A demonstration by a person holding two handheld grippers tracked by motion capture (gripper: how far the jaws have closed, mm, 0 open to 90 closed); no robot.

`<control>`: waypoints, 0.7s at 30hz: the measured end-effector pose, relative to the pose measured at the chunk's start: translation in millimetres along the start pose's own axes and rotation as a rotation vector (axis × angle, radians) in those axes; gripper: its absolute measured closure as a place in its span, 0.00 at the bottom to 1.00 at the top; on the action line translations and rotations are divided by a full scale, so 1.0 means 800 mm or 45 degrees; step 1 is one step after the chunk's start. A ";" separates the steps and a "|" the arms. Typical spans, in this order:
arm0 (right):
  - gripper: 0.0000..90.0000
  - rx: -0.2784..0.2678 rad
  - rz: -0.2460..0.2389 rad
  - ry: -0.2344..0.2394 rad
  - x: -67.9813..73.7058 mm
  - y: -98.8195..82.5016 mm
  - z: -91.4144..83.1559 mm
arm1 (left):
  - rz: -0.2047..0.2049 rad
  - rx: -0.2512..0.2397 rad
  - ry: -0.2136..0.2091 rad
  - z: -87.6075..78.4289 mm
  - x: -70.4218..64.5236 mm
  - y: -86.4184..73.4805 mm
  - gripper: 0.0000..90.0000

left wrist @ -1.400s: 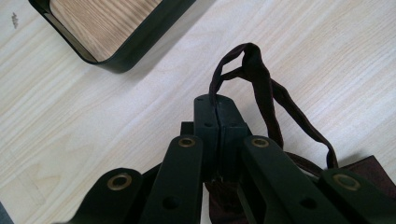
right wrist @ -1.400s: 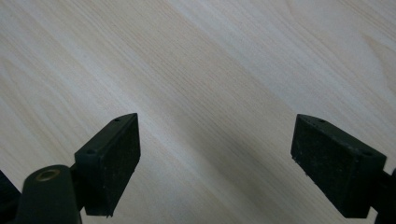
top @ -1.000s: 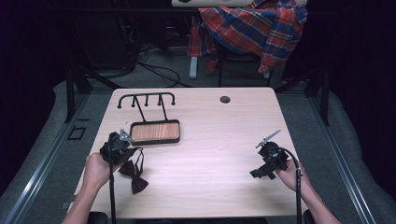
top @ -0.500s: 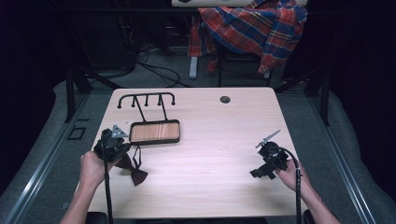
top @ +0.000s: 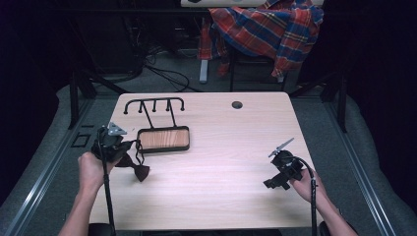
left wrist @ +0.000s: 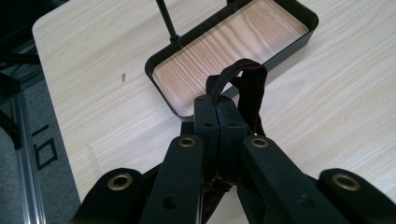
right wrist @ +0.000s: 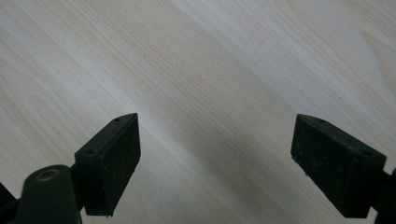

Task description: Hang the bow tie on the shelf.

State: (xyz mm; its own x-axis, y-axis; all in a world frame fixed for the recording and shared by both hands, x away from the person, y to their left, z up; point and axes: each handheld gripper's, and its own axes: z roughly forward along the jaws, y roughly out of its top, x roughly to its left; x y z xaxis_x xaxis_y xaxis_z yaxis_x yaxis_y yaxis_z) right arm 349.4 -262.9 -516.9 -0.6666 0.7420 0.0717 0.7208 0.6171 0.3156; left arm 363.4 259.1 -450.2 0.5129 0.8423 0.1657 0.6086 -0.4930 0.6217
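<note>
A dark brown bow tie (top: pixel 140 171) hangs by its strap from my left gripper (top: pixel 129 146) near the table's left edge, just left of the tray. In the left gripper view the jaws of the left gripper (left wrist: pixel 218 112) are pressed together on the strap (left wrist: pixel 247 79), which loops up above them. The black tray with a wooden floor (top: pixel 163 150) lies in front of it, its rim (left wrist: pixel 280 51) close ahead. My right gripper (top: pixel 272 183) hovers low at the table's right front. Its jaws (right wrist: pixel 215 158) stand wide apart over bare wood.
A black wire rack with hooks (top: pixel 154 104) rises from the far side of the tray. A round cable hole (top: pixel 237 104) sits near the table's far edge. A plaid shirt (top: pixel 268 27) drapes over a chair beyond the table.
The left hand has risen and shifted left, carrying the bow tie up with it. The right hand has stayed where it was.
</note>
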 end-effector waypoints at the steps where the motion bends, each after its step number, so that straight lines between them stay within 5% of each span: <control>1: 0.17 0.000 0.000 0.000 0.000 0.000 0.000 | 0.000 0.000 0.000 0.000 0.000 0.000 0.99; 21: 0.17 -0.015 -0.023 -0.013 0.005 -0.001 -0.001 | -0.017 -0.010 0.051 -0.012 0.019 0.014 0.99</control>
State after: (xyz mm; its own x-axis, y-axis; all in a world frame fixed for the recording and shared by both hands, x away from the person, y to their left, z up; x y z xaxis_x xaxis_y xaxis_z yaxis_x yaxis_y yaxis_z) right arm 346.2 -260.9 -515.7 -0.6773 0.7336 0.0564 0.7065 0.6271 0.3281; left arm 372.0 268.8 -433.1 0.4800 0.8570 0.1877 0.6104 -0.4799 0.6302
